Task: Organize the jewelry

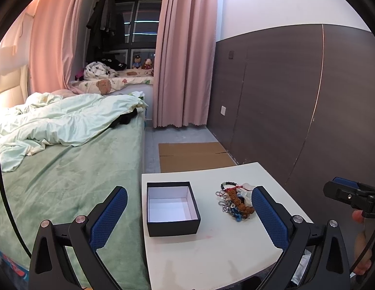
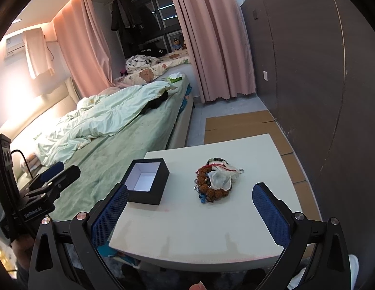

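An open black box (image 1: pixel 172 207) with a white, empty inside stands on the left part of the small white table (image 1: pixel 211 253); it also shows in the right wrist view (image 2: pixel 146 180). A pile of jewelry (image 1: pixel 235 200), with bead bracelets, chains and a small white pouch, lies to its right; the right wrist view shows it too (image 2: pixel 215 180). My left gripper (image 1: pixel 189 211) is open and empty, above the table's near side. My right gripper (image 2: pixel 190 207) is open and empty, held back from the pile. Each gripper shows at the edge of the other's view (image 1: pixel 351 194) (image 2: pixel 54 177).
A bed with green bedding (image 1: pixel 66 159) runs along the table's left side. Flat cardboard (image 1: pixel 194 155) lies on the floor beyond the table. A dark panelled wall (image 1: pixel 296 101) stands to the right. Pink curtains (image 1: pixel 185 60) hang at the back.
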Demonstrator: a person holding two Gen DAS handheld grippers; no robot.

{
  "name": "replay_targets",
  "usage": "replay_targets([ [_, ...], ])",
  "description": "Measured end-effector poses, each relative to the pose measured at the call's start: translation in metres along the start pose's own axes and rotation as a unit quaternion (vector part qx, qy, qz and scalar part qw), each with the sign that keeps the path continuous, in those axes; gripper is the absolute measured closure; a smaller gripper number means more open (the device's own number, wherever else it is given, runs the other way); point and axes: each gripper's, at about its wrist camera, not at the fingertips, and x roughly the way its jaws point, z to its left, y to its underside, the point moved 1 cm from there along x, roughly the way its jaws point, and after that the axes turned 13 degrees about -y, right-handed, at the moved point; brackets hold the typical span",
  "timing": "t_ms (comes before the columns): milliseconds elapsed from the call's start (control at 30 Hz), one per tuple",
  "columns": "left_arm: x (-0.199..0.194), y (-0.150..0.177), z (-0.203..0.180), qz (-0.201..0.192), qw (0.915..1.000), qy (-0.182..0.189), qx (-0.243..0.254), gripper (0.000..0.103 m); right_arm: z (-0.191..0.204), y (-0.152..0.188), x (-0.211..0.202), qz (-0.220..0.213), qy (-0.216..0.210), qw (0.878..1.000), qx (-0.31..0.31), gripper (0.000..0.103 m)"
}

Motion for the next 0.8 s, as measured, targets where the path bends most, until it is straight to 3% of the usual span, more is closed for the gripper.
replay_targets([
  [800, 0.012, -0.002, -0.006, 0.011, 0.9999, 0.0, -0.005, 0.001, -0.009, -0.002, 0.002, 0.002, 0.011, 1.0, 0.001, 0.0],
])
